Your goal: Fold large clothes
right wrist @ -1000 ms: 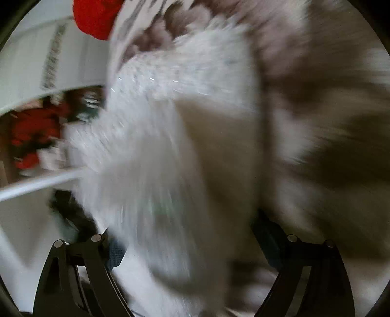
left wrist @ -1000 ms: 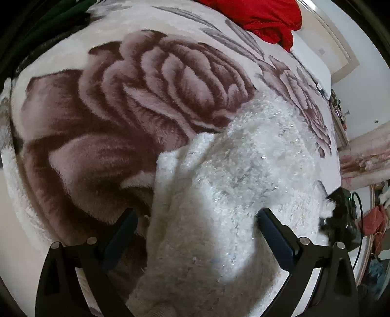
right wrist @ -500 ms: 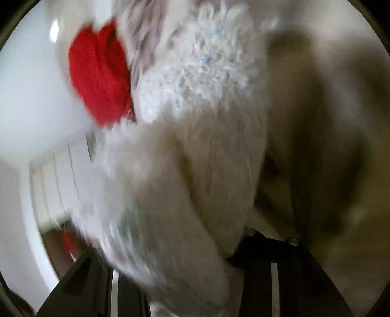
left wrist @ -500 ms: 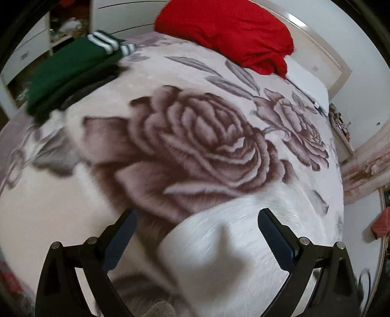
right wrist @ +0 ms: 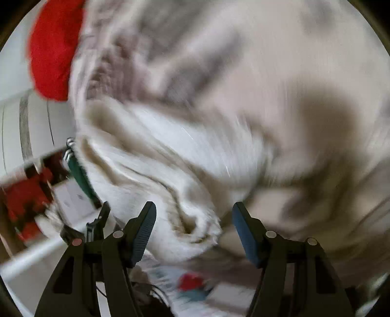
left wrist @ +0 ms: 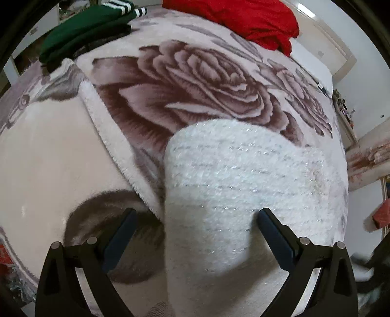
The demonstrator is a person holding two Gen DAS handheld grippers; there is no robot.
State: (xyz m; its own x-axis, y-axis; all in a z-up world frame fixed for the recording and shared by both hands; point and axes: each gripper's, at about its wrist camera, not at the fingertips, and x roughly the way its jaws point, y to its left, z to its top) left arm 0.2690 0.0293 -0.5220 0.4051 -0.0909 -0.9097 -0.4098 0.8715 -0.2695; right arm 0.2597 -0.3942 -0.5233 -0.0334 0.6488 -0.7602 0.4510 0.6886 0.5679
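We look down on a wide plush blanket (left wrist: 195, 80), cream with big brown-mauve roses, its pile short and velvety; it covers the bed from the near edge to the far end. A turned-over hem of the blanket runs as a pale fuzzy band from far left toward the near middle, baring a smooth cream underside on the left.

On it, near and right of centre, lies the white sweater (left wrist: 243, 185), the garment we are folding. It is a thick, shaggy knit with rows of small glinting threads, folded into a rounded slab whose far edge curves like a dome and whose left edge falls straight toward us. In the blurred right wrist view the sweater (right wrist: 170, 170) shows soft creases and a bunched, frayed-looking corner.

At the far end sits a red bundle (left wrist: 246, 22), crumpled and matte; far left lies a dark green garment (left wrist: 82, 34) with white stripes. The blanket between these and the sweater lies bare.

Our left gripper (left wrist: 195, 239) hovers with jaws wide apart, the sweater's near part between them, pads not pressing. Our right gripper (right wrist: 193, 234) has jaws apart and opening, the bunched corner between them, untouched.
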